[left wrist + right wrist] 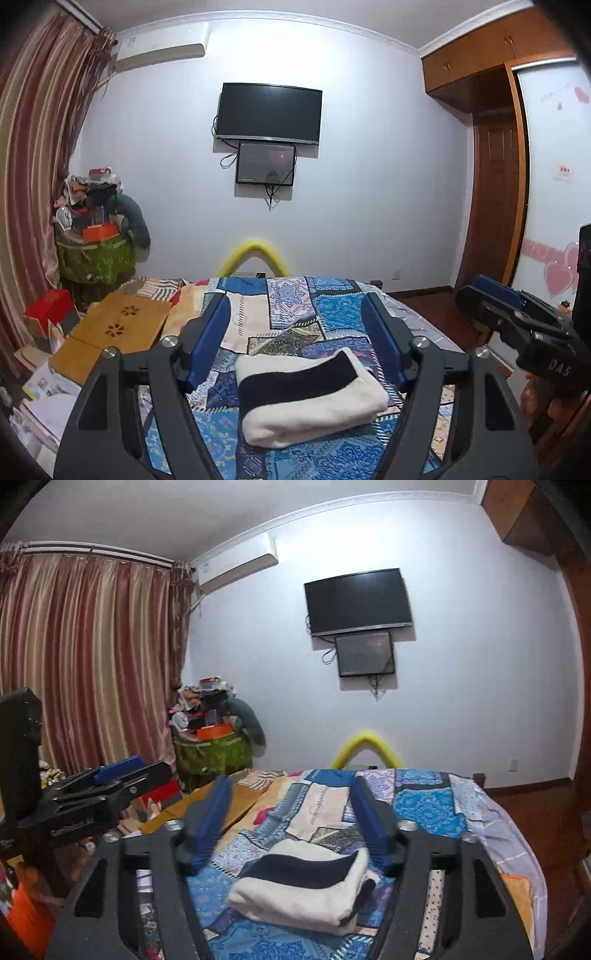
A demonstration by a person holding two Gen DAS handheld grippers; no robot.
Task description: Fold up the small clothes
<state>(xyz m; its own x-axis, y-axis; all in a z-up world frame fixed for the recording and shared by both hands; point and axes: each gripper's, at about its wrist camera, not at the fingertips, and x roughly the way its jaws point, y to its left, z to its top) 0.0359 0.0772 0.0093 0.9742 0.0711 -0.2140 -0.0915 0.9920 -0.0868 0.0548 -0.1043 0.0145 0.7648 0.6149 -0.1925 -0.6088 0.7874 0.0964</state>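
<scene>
Left gripper (295, 325), right gripper (291, 808): agape, empty.

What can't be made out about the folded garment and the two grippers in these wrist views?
- Folded garment: what kind of clothing it is; the folds hide its shape in both views.
- Its near right edge in the right wrist view is blurred.
- Left gripper: its right side view is cut by the frame edge.
- Right gripper: the hand holding it is mostly out of frame.
- Patchwork bedspread: near edge hidden by gripper bodies.
</scene>
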